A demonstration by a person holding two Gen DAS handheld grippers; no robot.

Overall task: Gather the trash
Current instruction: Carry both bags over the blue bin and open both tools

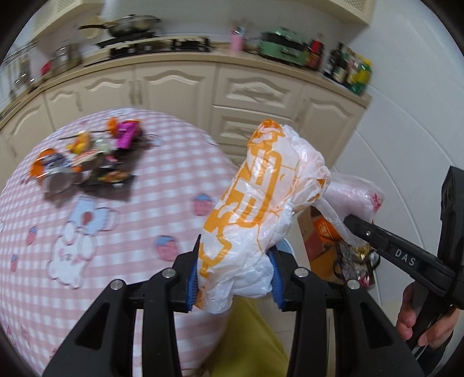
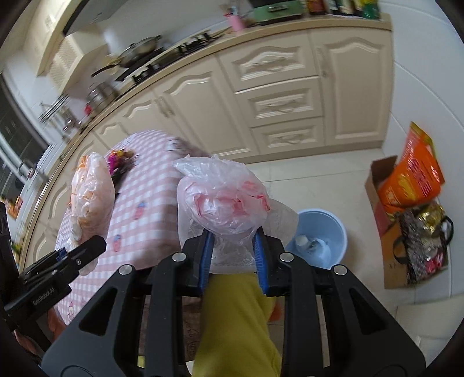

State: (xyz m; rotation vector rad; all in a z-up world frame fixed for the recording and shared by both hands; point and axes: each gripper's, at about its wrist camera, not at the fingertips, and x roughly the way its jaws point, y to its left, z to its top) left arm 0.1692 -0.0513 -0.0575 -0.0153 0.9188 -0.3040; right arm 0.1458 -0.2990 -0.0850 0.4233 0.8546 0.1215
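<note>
Orange-printed white bag (image 1: pixel 249 203) crumpled in left tool (image 1: pixel 235 278); pink-tinted bag (image 2: pixel 229 200) bunched.

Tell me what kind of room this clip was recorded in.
Most likely a home kitchen: cream cabinets under a counter, a gas hob with a wok, and condiment bottles.
</note>
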